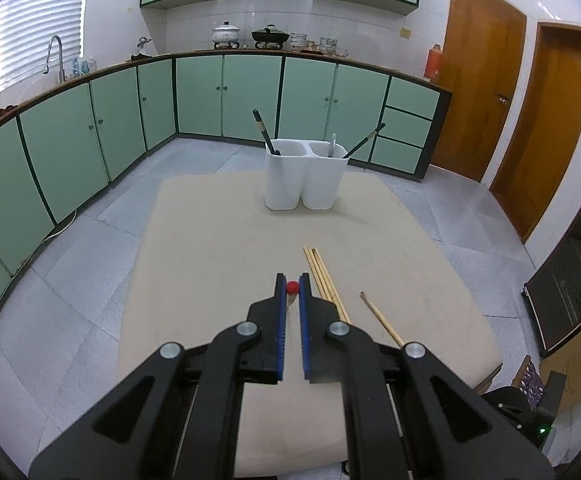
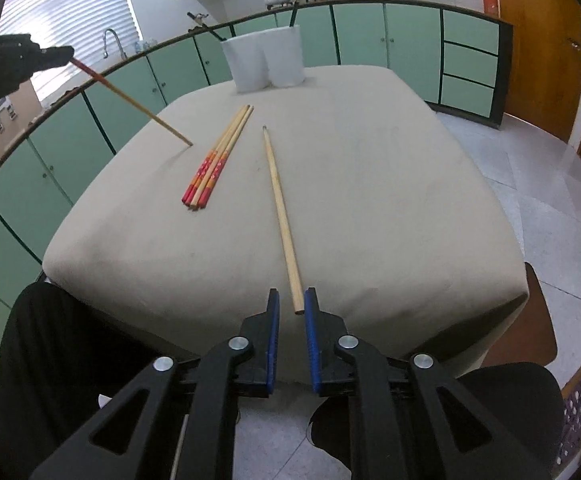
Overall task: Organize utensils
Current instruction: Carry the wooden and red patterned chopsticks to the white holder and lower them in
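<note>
My left gripper (image 1: 292, 289) is shut on the red end of a wooden chopstick (image 1: 292, 288). In the right wrist view the left gripper (image 2: 60, 54) holds that chopstick (image 2: 138, 108) slanted, its tip touching the table. Three red-ended chopsticks (image 2: 218, 156) lie bundled mid-table and also show in the left wrist view (image 1: 324, 282). A plain wooden chopstick (image 2: 280, 208) lies alone, its near end between the fingers of my right gripper (image 2: 292, 300), which is open. A white two-compartment holder (image 1: 304, 176) with dark chopsticks and a spoon stands at the far edge.
The table (image 2: 370, 200) has a beige cloth cover. Green kitchen cabinets (image 1: 226, 96) line the walls behind, and wooden doors (image 1: 482, 92) stand at the right. A person's dark-clothed legs (image 2: 70, 352) are at the table's near edge.
</note>
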{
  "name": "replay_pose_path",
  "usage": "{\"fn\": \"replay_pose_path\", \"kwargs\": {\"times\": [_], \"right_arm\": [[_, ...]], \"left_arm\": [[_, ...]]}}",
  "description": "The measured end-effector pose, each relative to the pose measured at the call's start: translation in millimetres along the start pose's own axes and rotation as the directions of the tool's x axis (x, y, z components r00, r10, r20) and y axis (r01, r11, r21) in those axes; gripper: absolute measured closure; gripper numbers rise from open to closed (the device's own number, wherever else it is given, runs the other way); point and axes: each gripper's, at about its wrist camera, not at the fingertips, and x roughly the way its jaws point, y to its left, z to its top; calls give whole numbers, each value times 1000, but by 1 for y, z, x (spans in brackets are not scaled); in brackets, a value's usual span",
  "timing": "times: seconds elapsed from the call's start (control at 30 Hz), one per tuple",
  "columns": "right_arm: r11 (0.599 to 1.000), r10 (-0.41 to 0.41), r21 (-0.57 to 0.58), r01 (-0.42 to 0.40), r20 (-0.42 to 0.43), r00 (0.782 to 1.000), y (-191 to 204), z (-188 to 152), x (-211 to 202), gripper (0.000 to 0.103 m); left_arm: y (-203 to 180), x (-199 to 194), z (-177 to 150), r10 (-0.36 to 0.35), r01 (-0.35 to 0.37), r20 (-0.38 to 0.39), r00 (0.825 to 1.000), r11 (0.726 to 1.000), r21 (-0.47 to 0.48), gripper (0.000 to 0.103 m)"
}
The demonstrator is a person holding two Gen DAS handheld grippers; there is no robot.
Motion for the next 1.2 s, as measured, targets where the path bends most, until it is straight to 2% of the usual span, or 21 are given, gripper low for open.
{"fn": "replay_pose_path", "kwargs": {"times": [0.07, 0.13, 0.37, 0.47, 0.73, 0.87, 1.03, 1.2], "right_arm": [[1000, 0, 8, 0, -17, 1000, 1, -1, 6, 89], [1000, 6, 18, -6, -7, 1000, 0, 2, 6, 96], [1000, -9, -26, 11, 48, 999, 7, 23, -8, 96], [999, -18, -42, 21, 89, 996, 8, 48, -13, 96], [996, -4, -83, 20, 185, 983, 17, 121, -61, 96], [985, -5, -168, 32, 164, 986, 26, 163, -73, 96], [963, -6, -266, 31, 95, 995, 40, 222, -67, 96], [954, 1, -298, 4, 15, 1000, 51, 273, -52, 96]], "left_arm": [[-1, 0, 0, 4, -4, 0, 1000, 1000, 4, 98], [1, 1, 1, 5, -5, 0, 1000, 1000, 5, 98], [2, 1, 1, 10, -10, 0, 1000, 1000, 2, 98], [3, 1, 1, 12, -12, 1, 1000, 1000, 0, 98], [6, 2, 4, 9, -9, -2, 1000, 1000, -2, 98], [7, 5, 10, -5, 5, -10, 1000, 1000, 8, 98], [8, 11, 22, -19, 20, -16, 1000, 999, 25, 98], [8, 20, 40, -41, 42, -32, 999, 998, 41, 98]]}}
